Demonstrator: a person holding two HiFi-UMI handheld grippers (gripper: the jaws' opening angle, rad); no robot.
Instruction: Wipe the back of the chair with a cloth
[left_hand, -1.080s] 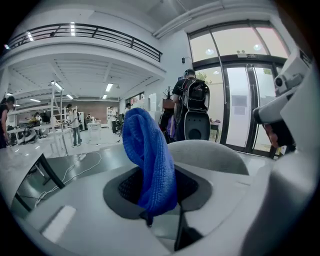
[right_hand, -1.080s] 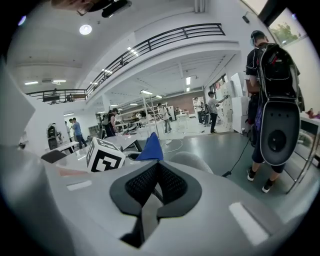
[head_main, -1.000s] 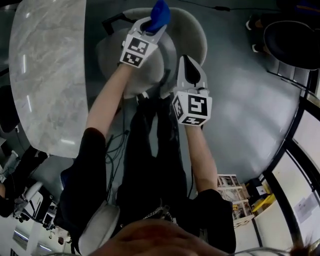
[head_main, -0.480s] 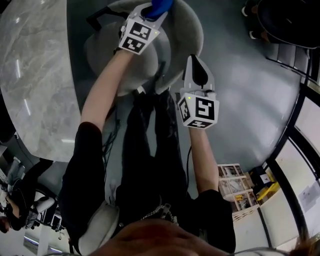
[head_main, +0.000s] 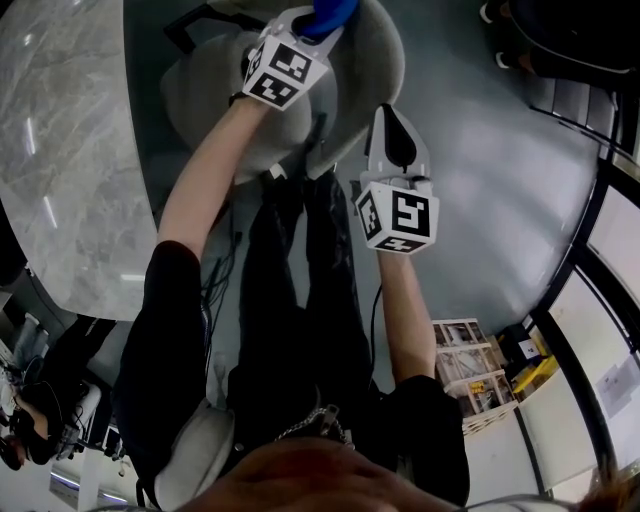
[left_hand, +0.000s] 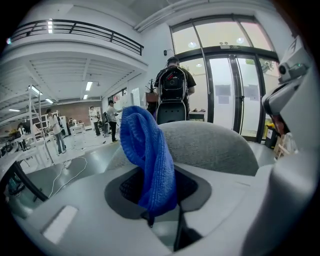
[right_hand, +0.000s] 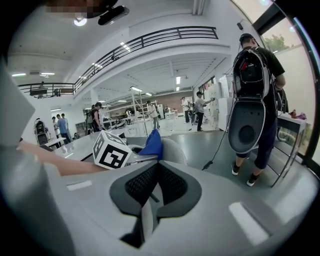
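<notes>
Pinching a blue knitted cloth (left_hand: 148, 150), the left claw (left_hand: 152, 202) has its jaws closed on the lower end of the fabric, and the rest stands up out of the jaws in a loose fold. Just beyond that claw rises the rounded grey chair back (left_hand: 210, 146). The cloth's upper fold sits in front of its top edge, but this view does not show whether fabric and upholstery touch. Past the chair back, a person with a backpack (left_hand: 172, 80) stands facing glass doors (left_hand: 235, 85).

In the head view the left claw (head_main: 315, 28) is stretched out ahead over the grey chair (head_main: 375, 70), with the cloth (head_main: 328, 14) poking from its tip at the curved rim of the back. The right claw (head_main: 392, 125) is nearer the person's body and to the right of the left claw, beside the chair's near edge and apart from the cloth. A marble-topped bench (head_main: 70, 150) lies to the left of the left claw.

The right claw (right_hand: 155, 182) has its jaws pressed together with nothing between them. Ahead of it and a little to its left are the left claw's marker cube (right_hand: 112, 151) and the cloth (right_hand: 152, 144), with the chair's grey top (right_hand: 174, 149) just behind them.
</notes>
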